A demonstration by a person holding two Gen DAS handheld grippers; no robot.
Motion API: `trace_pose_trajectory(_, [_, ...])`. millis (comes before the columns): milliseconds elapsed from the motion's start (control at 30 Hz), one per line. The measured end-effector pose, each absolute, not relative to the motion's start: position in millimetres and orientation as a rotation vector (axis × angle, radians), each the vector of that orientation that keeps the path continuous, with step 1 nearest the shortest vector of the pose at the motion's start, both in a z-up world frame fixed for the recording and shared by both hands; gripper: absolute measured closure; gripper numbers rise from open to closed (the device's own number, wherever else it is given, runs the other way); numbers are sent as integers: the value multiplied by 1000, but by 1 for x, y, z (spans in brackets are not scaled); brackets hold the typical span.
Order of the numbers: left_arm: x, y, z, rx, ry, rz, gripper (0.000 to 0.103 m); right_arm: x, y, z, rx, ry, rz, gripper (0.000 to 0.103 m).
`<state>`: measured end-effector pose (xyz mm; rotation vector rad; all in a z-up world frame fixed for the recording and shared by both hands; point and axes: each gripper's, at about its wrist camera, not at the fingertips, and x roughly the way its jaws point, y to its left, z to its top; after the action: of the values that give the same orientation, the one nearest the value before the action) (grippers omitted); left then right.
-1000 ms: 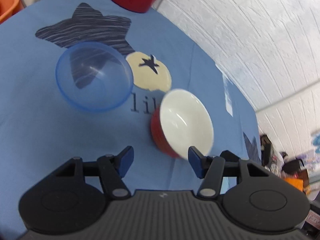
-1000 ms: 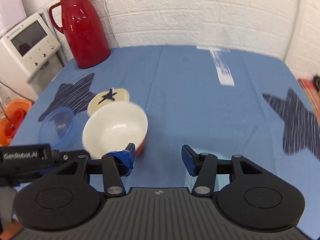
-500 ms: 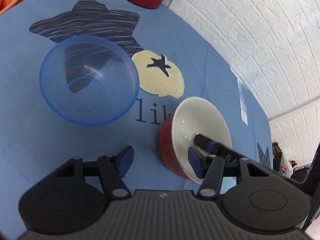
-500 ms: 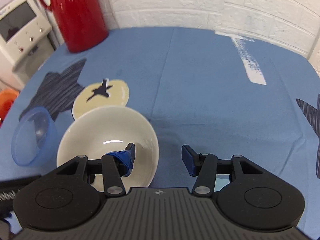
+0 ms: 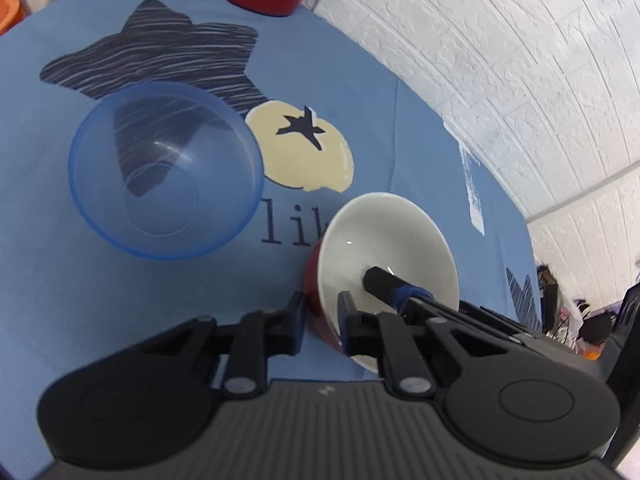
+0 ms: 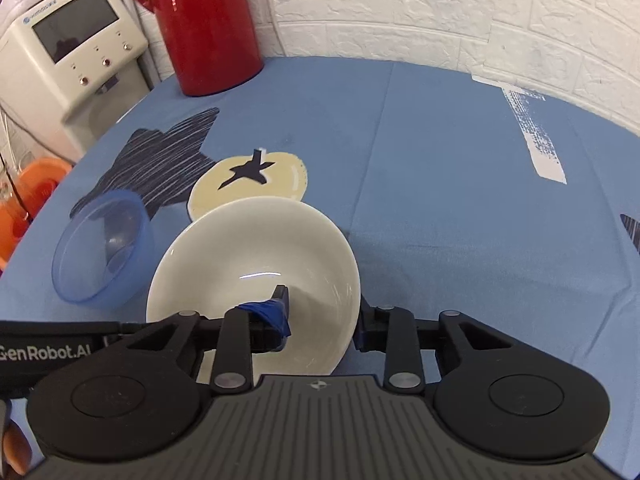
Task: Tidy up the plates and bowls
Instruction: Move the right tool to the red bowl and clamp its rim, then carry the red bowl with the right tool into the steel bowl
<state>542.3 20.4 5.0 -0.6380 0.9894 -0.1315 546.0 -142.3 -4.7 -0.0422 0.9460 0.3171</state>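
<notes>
Red-and-white bowl (image 5: 384, 256) sits low centre on the blue worktop (image 6: 440, 152). Left hand-held gripper (image 5: 320, 316) looks clamped on its near wall; right hand-held gripper (image 6: 320, 316) straddles the rim, grip unclear. Blue bowl (image 5: 164, 168) waits just left, upright.

Dark printed letters "lik" (image 5: 289, 227) stand on the blue fabric tablecloth (image 5: 360, 128), just below its cream round apple print (image 5: 308, 160); the last letter is cut off by the red bowl with a white inside (image 5: 384, 256). White lettering "GenRobot.AI" (image 6: 44, 353) stands on the black bar of the left gripper (image 6: 56, 354), left of that bowl. A small logo on the beige machine (image 6: 72, 44) is too small to read.
</notes>
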Motion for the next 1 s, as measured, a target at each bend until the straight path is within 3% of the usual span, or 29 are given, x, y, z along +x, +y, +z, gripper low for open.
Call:
trace_pose_trajectory(233, [503, 19, 18, -593, 1017, -194, 92, 506, -153, 4, -2, 990, 338, 86])
trace_pose_trajectory(633, [356, -32, 63, -444, 1060, -409, 96, 331, -204, 57, -2, 889, 287, 80])
trace_pose_trajectory(1000, [267, -62, 23, -318, 1194, -471, 95, 234, -228, 17, 56, 957, 251, 78])
